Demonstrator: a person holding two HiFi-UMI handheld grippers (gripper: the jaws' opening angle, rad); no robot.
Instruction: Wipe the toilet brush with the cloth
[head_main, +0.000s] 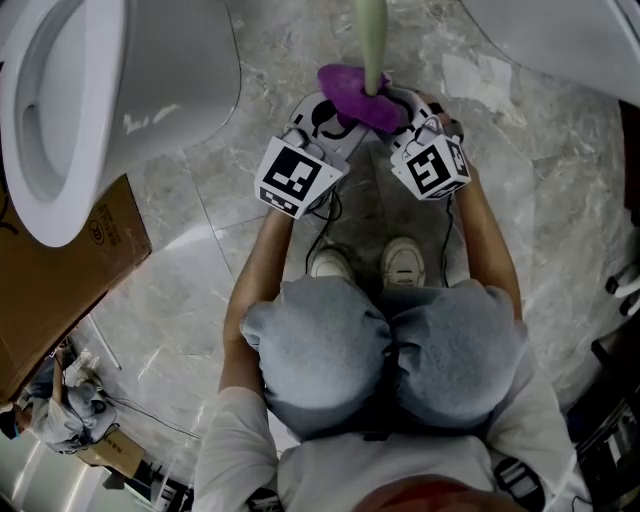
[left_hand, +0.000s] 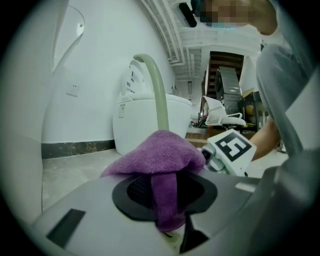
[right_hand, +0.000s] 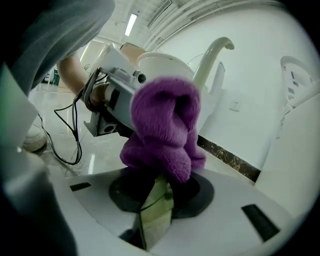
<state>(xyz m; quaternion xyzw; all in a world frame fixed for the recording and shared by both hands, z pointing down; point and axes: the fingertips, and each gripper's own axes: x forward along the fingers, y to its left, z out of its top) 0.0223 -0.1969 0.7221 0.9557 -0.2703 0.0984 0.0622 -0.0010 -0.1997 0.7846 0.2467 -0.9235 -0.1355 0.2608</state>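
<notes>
Left gripper (left_hand: 167, 212) pinches cloth (left_hand: 159, 152); right gripper (right_hand: 156, 212) grips toilet brush (right_hand: 209, 59).

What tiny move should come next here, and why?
Probably slide the left gripper, pinching the purple cloth, up the brush handle: the cloth wraps it low, just above where the right gripper holds it, with bare handle above.

We can read no word or number anywhere. The cardboard box (head_main: 70, 300) bears a small dark oval mark (head_main: 100, 236), too small for us to make out. The toilet (left_hand: 142, 127) carries a pale label (left_hand: 121, 111) whose print is blurred. The cubes on the left gripper (head_main: 335, 120) and the right gripper (head_main: 405, 110) show only black-and-white square marker patterns, no letters.
</notes>
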